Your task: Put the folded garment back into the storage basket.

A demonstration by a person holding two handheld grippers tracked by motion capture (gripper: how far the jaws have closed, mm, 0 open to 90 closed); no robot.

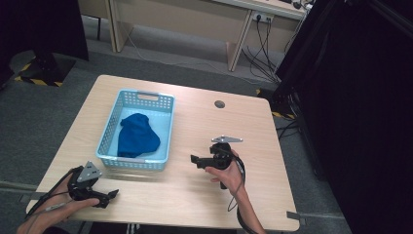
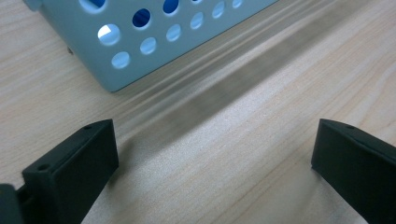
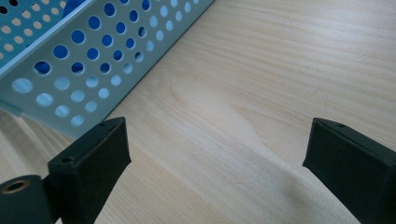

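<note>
Near edge: our left gripper (image 1: 113, 194) & right gripper (image 1: 194, 160), jaws wide, empty; blue cloth (image 1: 138, 136) already in basket (image 1: 110, 129), nothing left.

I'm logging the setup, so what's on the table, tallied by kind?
Baskets: 1, light blue basket
Cloths: 1, dark blue cloth inside it
Grippers: 2, left gripper and right gripper, both with jaws apart and holding nothing
Total: 4
</note>
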